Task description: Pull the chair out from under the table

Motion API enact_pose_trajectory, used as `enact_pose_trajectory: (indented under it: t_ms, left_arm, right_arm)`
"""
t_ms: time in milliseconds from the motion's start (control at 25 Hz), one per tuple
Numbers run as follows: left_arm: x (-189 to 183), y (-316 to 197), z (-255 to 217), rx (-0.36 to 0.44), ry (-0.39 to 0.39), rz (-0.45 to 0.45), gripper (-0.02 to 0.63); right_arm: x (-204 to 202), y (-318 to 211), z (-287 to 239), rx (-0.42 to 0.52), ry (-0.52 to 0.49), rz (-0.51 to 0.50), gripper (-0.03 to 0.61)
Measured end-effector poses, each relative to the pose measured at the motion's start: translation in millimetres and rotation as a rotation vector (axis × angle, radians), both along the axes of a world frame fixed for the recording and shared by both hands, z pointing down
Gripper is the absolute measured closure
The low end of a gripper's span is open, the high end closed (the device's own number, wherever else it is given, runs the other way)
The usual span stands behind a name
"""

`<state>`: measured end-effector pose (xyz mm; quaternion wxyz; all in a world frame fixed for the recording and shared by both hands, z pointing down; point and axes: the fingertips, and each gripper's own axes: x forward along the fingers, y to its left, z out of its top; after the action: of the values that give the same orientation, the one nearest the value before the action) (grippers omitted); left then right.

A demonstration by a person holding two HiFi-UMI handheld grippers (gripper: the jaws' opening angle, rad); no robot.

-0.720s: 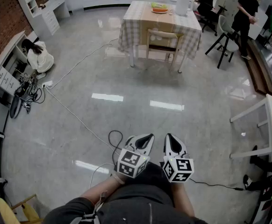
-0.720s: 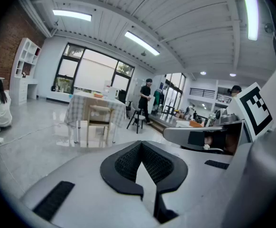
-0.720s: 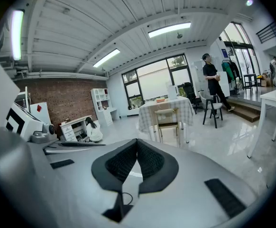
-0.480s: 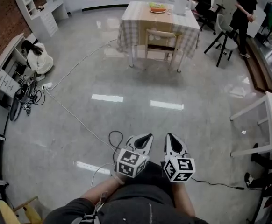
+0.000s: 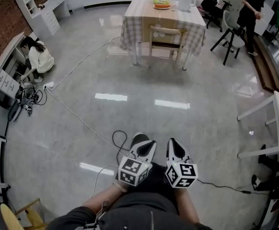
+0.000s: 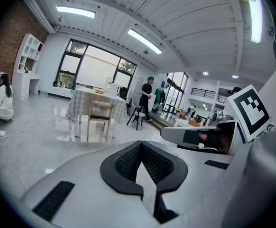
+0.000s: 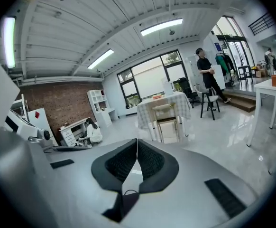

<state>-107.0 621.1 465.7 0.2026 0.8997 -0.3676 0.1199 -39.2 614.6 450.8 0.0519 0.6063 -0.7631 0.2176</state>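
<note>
Near my body, low in the head view: left hand-held gripper [image 5: 149,145], jaws closed on nothing; right hand-held gripper [image 5: 174,145] just beside it, likewise closed and empty. Far across the glossy floor [image 5: 130,80] I see the wooden chair [image 5: 166,38], tucked under the checked-cloth desk [image 5: 139,18], well apart from both. Far right: one standing person [image 5: 251,13].

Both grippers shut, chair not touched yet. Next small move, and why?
Probably step forward toward the chair: it sits tucked under the table far across the floor, while the left gripper and right gripper are shut, empty and nowhere near it.
</note>
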Motion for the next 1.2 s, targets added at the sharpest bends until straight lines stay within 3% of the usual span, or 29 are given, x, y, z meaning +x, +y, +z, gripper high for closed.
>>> enact_pose_trajectory:
  t_ms: [280, 520, 1200]
  left_arm:
    - [-6, -6, 5, -0.018, 0.010, -0.010, 0.609]
    - [17, -25, 4, -0.011, 0.014, 0.019, 0.609]
    - [56, -146, -11, 0.001, 0.038, 0.022, 0.609]
  right_arm:
    - [-6, -2, 2, -0.005, -0.006, -0.010, 0.568]
    - [16, -21, -2, 0.005, -0.009, 0.015, 0.566]
    - [41, -139, -17, 0.032, 0.025, -0.036, 0.566]
